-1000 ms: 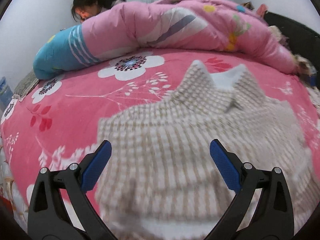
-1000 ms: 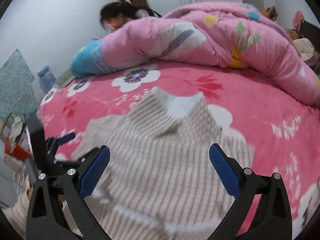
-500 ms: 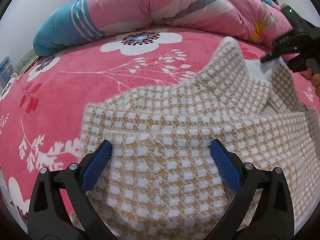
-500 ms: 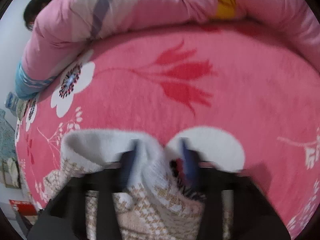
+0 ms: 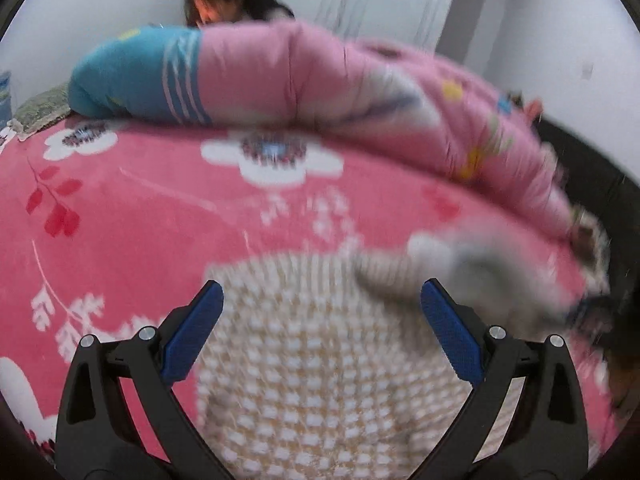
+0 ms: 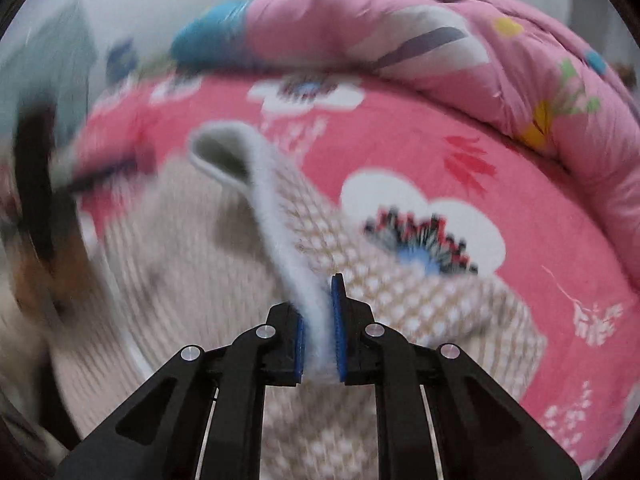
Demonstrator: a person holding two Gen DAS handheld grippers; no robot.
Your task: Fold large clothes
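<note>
A beige-and-white checked fleece garment (image 5: 320, 360) lies spread on the bed. My left gripper (image 5: 320, 292) hovers open over its near part, with nothing between the blue pads. My right gripper (image 6: 318, 300) has its jaws closing on the garment's (image 6: 400, 292) white fleecy edge (image 6: 256, 152), and the pads press on that strip. The edge rises as a lifted, folded-over flap. The left wrist view shows that flap (image 5: 460, 256) only as a blur at the right. The left gripper (image 6: 36, 184) is a dark smear at the left of the right wrist view.
The bed carries a pink floral blanket (image 5: 160, 200). A rolled pink and blue quilt (image 5: 320, 80) lies along the far side, with a person (image 5: 224, 0) behind it. A dark piece of furniture (image 5: 592, 160) stands at the right.
My right gripper went from wide open to shut on the garment's white edge, then drew it up and back. The left gripper pulled back from the cloth and rolled, still open.
</note>
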